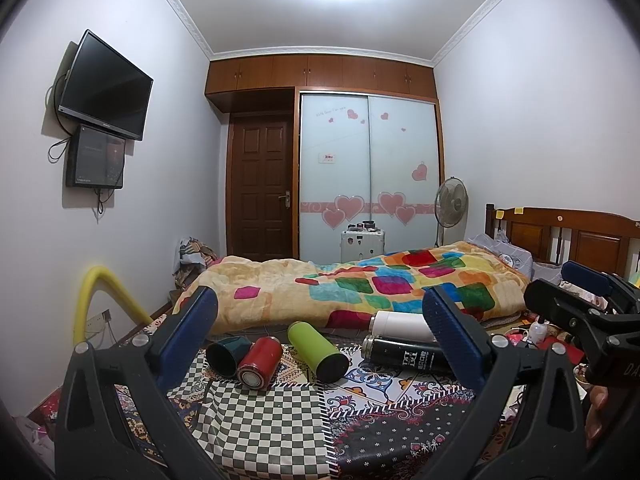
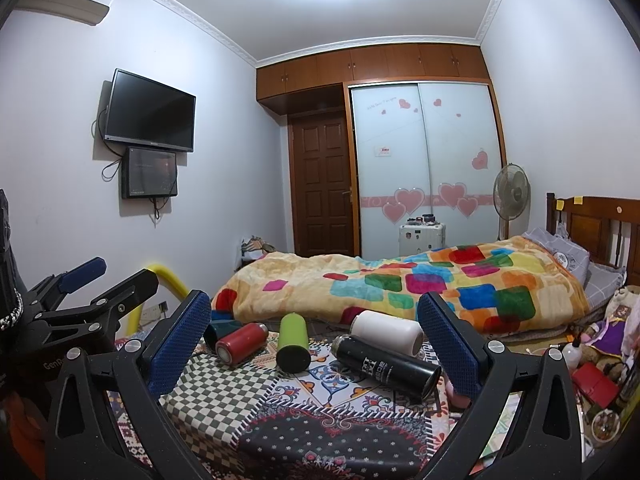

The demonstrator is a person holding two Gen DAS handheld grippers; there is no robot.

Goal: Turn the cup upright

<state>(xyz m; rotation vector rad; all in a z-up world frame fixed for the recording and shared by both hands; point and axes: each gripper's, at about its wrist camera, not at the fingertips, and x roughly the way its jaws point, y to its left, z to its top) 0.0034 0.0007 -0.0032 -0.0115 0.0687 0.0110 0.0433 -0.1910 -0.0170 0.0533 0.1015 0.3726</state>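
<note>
Several cups and flasks lie on their sides on a patterned cloth [image 1: 264, 416]: a dark teal cup [image 1: 226, 354], a red flask [image 1: 260, 362], a green flask [image 1: 318, 350], a white flask [image 1: 402, 326] and a black flask [image 1: 406, 354]. They also show in the right wrist view: teal cup [image 2: 222, 330], red [image 2: 240, 344], green [image 2: 294, 342], white [image 2: 388, 332], black [image 2: 386, 364]. My left gripper [image 1: 320, 340] is open and empty, short of them. My right gripper [image 2: 316, 340] is open and empty, also short of them.
A bed with a colourful blanket [image 1: 360, 284] lies behind the flasks. A yellow foam-covered rail [image 1: 100, 296] stands at the left. Clutter and a small white bottle [image 2: 572, 352] sit at the right. A fan [image 2: 512, 196] and a wardrobe [image 2: 424, 160] stand at the far wall.
</note>
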